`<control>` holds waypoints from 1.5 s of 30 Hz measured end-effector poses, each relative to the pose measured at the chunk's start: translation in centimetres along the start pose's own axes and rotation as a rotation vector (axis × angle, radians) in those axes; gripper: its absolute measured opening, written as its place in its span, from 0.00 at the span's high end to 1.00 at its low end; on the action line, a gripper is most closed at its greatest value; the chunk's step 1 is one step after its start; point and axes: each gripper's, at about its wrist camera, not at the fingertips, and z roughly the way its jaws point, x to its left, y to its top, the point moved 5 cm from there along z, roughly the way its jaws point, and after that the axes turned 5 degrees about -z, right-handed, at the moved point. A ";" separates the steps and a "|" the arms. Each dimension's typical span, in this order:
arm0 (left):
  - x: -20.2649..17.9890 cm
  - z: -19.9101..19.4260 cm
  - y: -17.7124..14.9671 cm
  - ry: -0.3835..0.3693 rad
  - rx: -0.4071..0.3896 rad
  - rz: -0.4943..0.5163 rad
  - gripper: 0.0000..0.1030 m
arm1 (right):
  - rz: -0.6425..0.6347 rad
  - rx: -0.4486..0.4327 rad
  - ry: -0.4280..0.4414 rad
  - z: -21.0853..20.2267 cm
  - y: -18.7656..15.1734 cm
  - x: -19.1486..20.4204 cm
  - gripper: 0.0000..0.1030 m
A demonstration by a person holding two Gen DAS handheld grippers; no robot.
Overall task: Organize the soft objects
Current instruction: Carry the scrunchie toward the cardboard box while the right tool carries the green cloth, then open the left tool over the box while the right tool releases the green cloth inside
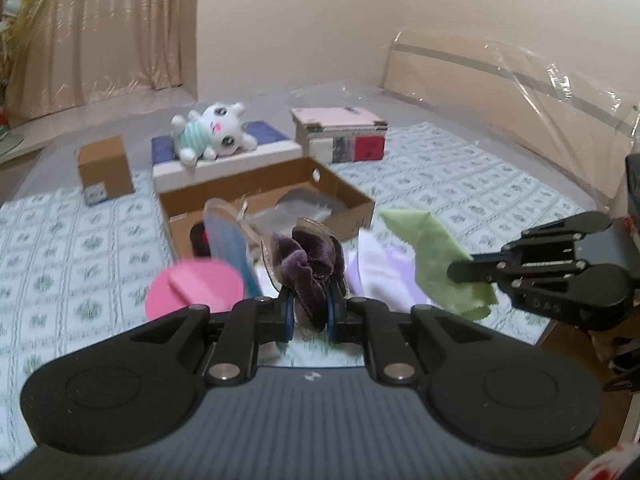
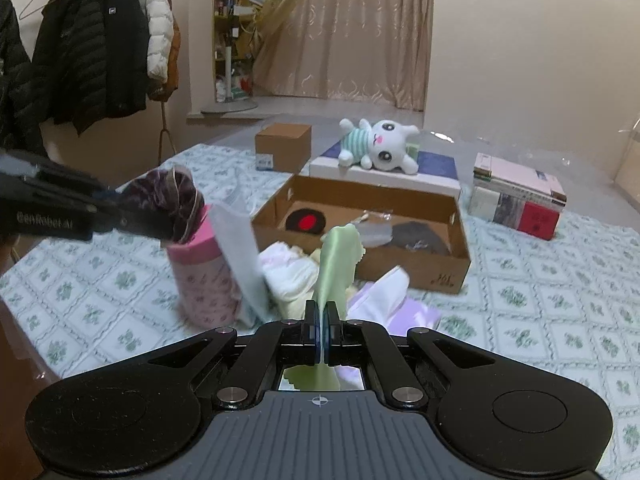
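My left gripper (image 1: pixel 310 312) is shut on a dark purple velvet scrunchie (image 1: pixel 308 268), lifted above the bed; the same scrunchie (image 2: pixel 168 196) shows at the left of the right wrist view. My right gripper (image 2: pixel 321 320) is shut on a light green cloth (image 2: pixel 338 264), which hangs from it at the right of the left wrist view (image 1: pixel 436 260). Behind both lies an open cardboard box (image 2: pixel 416 268) holding a black-and-red item and grey cloth. A pile of white and lilac fabrics (image 2: pixel 296 276) lies in front of the box.
A pink cylindrical container (image 2: pixel 204 276) stands left of the pile. A white plush toy (image 2: pixel 380 146) lies on a white-and-blue box behind the cardboard box. A small brown carton (image 2: pixel 282 152) and a stack of books (image 2: pixel 520 196) sit further back. Coats hang at far left.
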 end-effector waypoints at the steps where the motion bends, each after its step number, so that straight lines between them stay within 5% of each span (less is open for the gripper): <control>1: 0.1 0.1 0.9 -0.007 -0.002 0.005 0.88 | -0.001 -0.005 -0.002 0.1 0.4 -0.4 0.99; 12: 3.0 4.7 9.5 -0.012 0.030 0.095 0.88 | -0.021 -0.011 0.018 4.0 4.7 -5.4 0.99; 21: 7.7 12.1 13.1 -0.021 0.127 0.083 0.88 | -0.057 0.080 0.158 12.2 8.8 -10.0 0.99; 27: 9.6 17.4 13.3 -0.017 0.194 0.094 0.88 | -0.108 0.176 0.245 19.2 10.4 -11.4 0.99; 34: 11.0 22.6 12.5 -0.028 0.261 0.109 0.88 | -0.139 0.387 0.376 28.1 8.9 -11.0 0.99; 39: 12.2 25.2 11.8 -0.033 0.289 0.105 0.87 | -0.212 0.467 0.377 32.4 7.3 -10.3 0.99; 45: 13.4 28.1 10.3 -0.035 0.336 0.089 0.87 | -0.341 0.508 0.262 35.5 5.7 -10.9 0.99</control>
